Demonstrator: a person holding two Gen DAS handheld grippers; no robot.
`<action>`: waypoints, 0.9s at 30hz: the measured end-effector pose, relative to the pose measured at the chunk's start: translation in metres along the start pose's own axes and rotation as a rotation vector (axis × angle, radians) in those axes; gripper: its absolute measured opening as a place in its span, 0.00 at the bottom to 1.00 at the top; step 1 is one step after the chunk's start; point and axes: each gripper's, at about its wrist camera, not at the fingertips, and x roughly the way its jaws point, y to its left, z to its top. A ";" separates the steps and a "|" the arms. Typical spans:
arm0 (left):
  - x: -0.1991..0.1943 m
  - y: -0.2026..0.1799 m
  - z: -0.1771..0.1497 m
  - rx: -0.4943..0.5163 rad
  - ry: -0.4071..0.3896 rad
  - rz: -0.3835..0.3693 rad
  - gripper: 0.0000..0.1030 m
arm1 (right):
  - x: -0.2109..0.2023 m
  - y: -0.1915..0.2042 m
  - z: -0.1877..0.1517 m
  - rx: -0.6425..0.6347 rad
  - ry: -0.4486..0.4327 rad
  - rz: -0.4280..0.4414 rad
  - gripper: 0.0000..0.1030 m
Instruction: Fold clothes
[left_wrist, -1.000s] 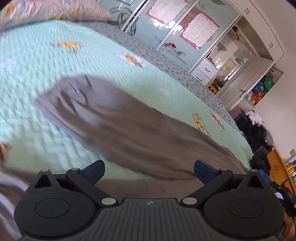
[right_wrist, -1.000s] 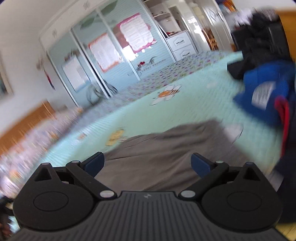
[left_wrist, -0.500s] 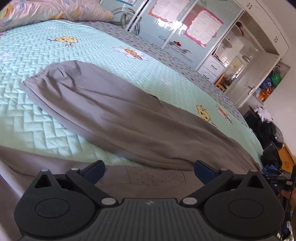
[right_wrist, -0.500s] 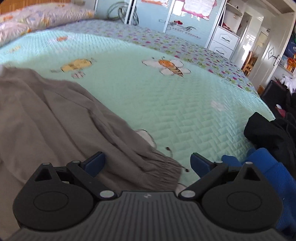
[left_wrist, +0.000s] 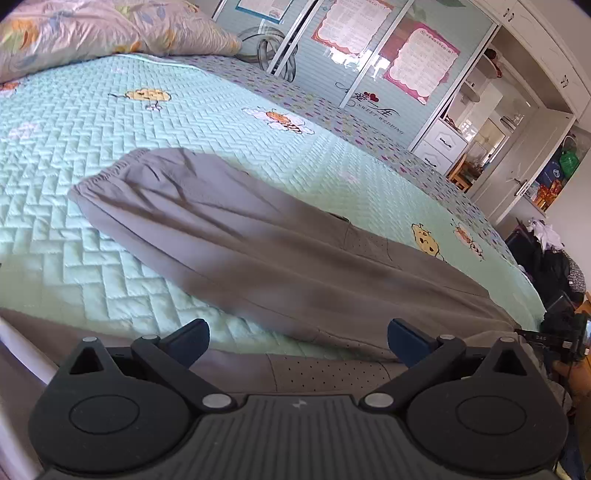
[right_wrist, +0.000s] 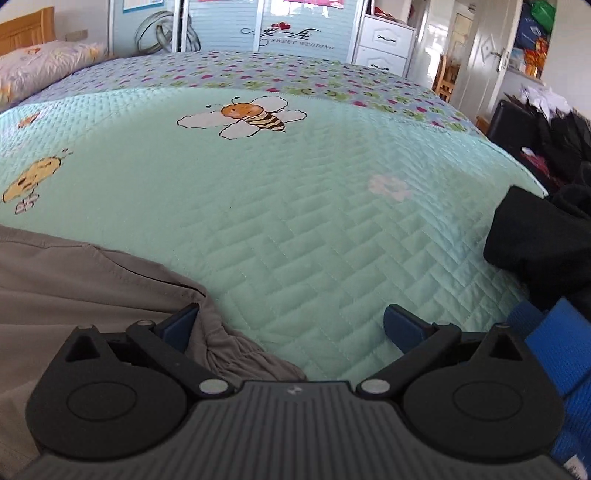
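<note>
Currently the grey trousers (left_wrist: 258, 236) are spread on the bed (left_wrist: 110, 122), with one leg laid from the near right toward the far left, where its elastic cuff (left_wrist: 107, 173) ends on the green quilt. A second grey part with a perforated panel (left_wrist: 325, 373) is seen just in front of the left gripper (left_wrist: 297, 338), whose jaws are spread wide and hold nothing. The right gripper (right_wrist: 291, 325) is also released; a gathered grey hem (right_wrist: 236, 354) lies beside its left finger (right_wrist: 181, 325), but it cannot be told if the cloth is touched.

Several risks can be judged from here. If only the top layer is pinched, the lower layer may be left behind and the fold would come out crooked. If the gathered hem is taken off centre, the cloth could slip out when it is lifted. The blue garment (right_wrist: 554, 350) and the black clothes (right_wrist: 535, 240) at the near right edge are close to the right gripper, so they might be caught together with the trousers or pushed off the bed. The quilt itself could also be pinched if the gripper is pressed too low
</note>
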 end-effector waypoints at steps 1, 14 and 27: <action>-0.003 -0.001 0.001 0.017 -0.006 0.000 0.99 | -0.004 -0.003 -0.002 0.021 0.008 0.008 1.00; -0.023 -0.091 -0.012 0.318 0.071 -0.088 0.99 | -0.149 -0.046 -0.099 0.421 -0.094 0.494 1.00; 0.032 -0.090 -0.047 0.545 0.183 0.194 1.00 | -0.166 -0.001 -0.147 -0.069 0.070 0.058 1.00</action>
